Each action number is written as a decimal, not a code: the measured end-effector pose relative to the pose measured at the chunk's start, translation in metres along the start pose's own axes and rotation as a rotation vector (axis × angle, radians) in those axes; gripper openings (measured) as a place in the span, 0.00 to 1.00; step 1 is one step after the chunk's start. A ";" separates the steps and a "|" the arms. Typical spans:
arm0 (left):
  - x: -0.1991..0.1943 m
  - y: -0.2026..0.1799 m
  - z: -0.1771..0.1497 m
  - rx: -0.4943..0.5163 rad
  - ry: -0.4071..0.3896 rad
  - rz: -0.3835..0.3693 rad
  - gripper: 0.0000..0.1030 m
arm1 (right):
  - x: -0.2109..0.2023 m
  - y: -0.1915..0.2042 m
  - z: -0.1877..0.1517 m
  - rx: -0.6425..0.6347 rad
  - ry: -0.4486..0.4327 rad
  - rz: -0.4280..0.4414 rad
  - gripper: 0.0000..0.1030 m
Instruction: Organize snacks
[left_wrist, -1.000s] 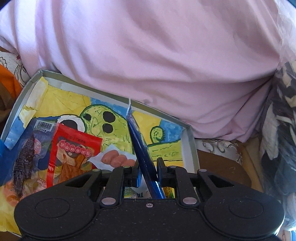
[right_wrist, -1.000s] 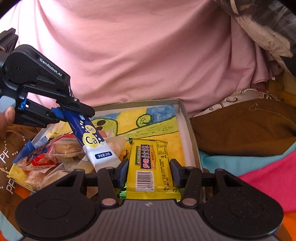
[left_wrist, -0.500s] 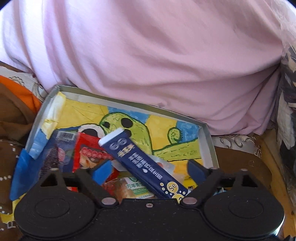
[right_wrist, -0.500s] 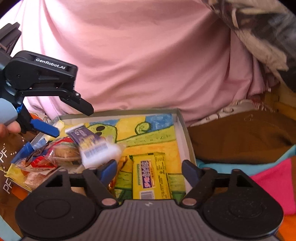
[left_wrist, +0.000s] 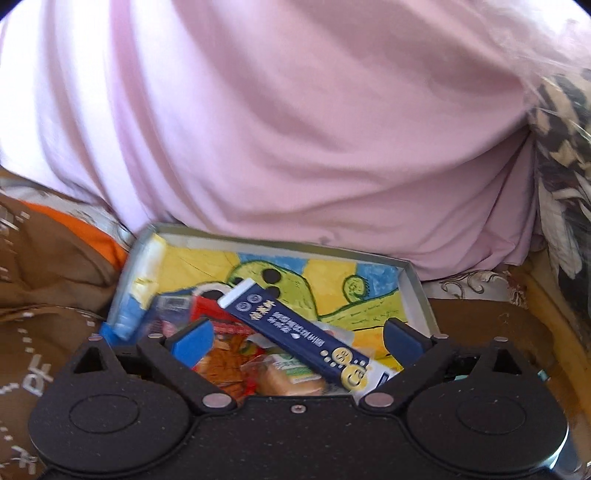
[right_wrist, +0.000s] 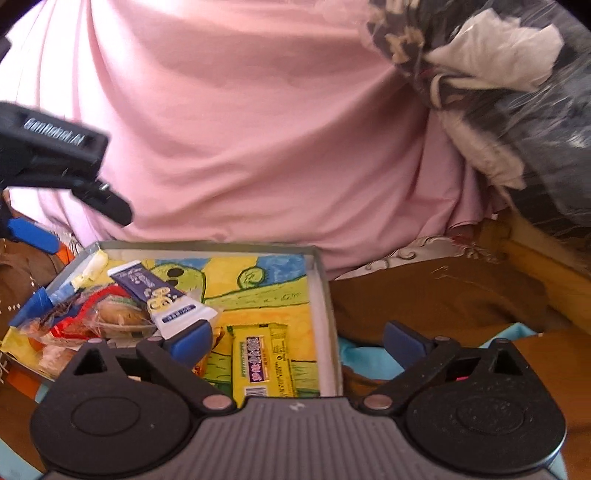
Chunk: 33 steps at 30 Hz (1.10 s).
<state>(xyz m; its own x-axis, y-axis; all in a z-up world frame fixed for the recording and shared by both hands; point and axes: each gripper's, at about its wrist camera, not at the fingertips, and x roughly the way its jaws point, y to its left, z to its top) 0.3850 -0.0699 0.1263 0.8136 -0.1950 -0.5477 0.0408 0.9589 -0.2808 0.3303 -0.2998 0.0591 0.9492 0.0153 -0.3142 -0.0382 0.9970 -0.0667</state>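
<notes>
The left hand-held gripper (left_wrist: 297, 338) has its blue-padded fingers spread wide apart and holds nothing. Directly ahead of it and between the two pads lies a long navy-blue and white snack stick pack (left_wrist: 295, 332), resting slantwise on a heap of other wrappers; it carries white Chinese characters, and yellow circles near its closer end read "Se" and "Ca". Beneath it, close to the gripper body, are clear-wrapped biscuit packs (left_wrist: 284, 380) and a red foil pouch (left_wrist: 207, 308), whose print is too blurred to read. All of this sits in a shallow grey-rimmed cardboard box (left_wrist: 415, 284) whose floor is a crayon drawing in yellow, blue and green.

The right hand-held gripper (right_wrist: 297, 338) is likewise open wide and empty. Just ahead of it, lying flat on the box floor, is a yellow rectangular snack bar wrapper (right_wrist: 262, 358) with a purple label panel and a barcode at its nearer end; the lettering cannot be made out. Ahead and to the left, the navy stick pack leans on the wrapper pile. Further left and higher, the other gripper hangs above the box edge, white lettering on its black body blurred. Beyond the box is a person's pink shirt (right_wrist: 240, 129).
</notes>
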 end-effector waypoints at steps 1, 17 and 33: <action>-0.008 -0.002 -0.003 0.020 -0.019 0.015 0.96 | -0.004 -0.001 0.001 0.004 -0.009 0.001 1.00; -0.101 0.001 -0.038 0.107 -0.211 0.104 0.96 | -0.079 -0.002 0.025 0.087 -0.083 0.064 1.00; -0.176 0.024 -0.100 0.095 -0.283 0.141 0.96 | -0.158 0.018 0.023 0.106 -0.122 0.148 1.00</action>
<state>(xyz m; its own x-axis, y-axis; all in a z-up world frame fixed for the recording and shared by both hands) 0.1843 -0.0331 0.1372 0.9433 -0.0072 -0.3318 -0.0402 0.9899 -0.1358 0.1866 -0.2821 0.1295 0.9667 0.1648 -0.1959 -0.1531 0.9855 0.0735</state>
